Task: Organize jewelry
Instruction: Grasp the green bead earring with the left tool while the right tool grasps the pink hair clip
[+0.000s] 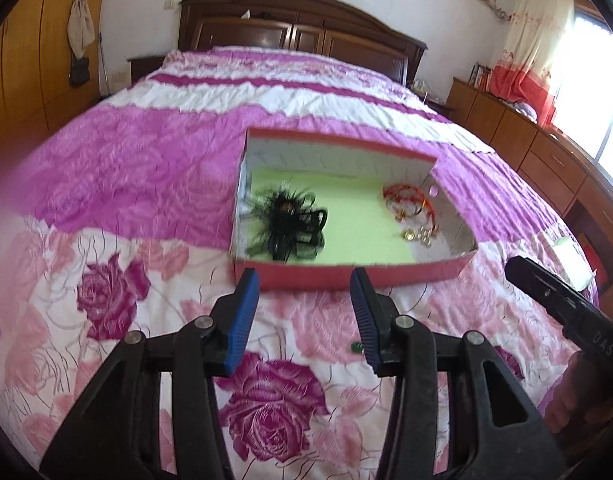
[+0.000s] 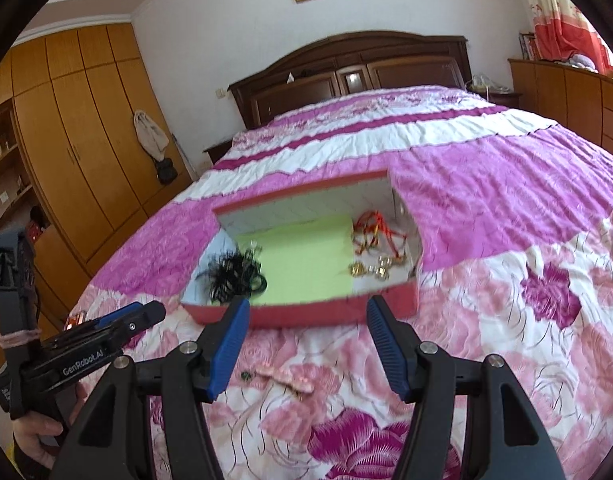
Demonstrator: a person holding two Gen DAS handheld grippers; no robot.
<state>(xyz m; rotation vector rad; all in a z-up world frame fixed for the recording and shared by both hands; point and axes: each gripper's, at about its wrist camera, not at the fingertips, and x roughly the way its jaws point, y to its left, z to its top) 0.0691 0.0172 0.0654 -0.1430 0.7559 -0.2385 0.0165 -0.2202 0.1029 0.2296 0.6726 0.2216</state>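
A red open box [image 1: 346, 276] [image 2: 326, 312] with a light green floor sits on the bed. Inside lie a black feathery hair piece [image 1: 288, 222] [image 2: 234, 276] at the left and red cords with gold pieces [image 1: 414, 212] [image 2: 376, 248] at the right. My left gripper [image 1: 304, 312] is open and empty just in front of the box. My right gripper [image 2: 308, 340] is open and empty, also in front of the box. A small green bead [image 1: 356, 347] [image 2: 246, 376] and a pink hair clip [image 2: 286, 380] lie on the bedspread between the right gripper's fingers.
The bed has a pink and white flowered bedspread [image 1: 146, 168] and a dark wooden headboard [image 1: 298, 28]. Wardrobes [image 2: 78, 152] stand to the left, a low cabinet [image 1: 546, 152] to the right. The left gripper's body [image 2: 86, 340] shows in the right wrist view.
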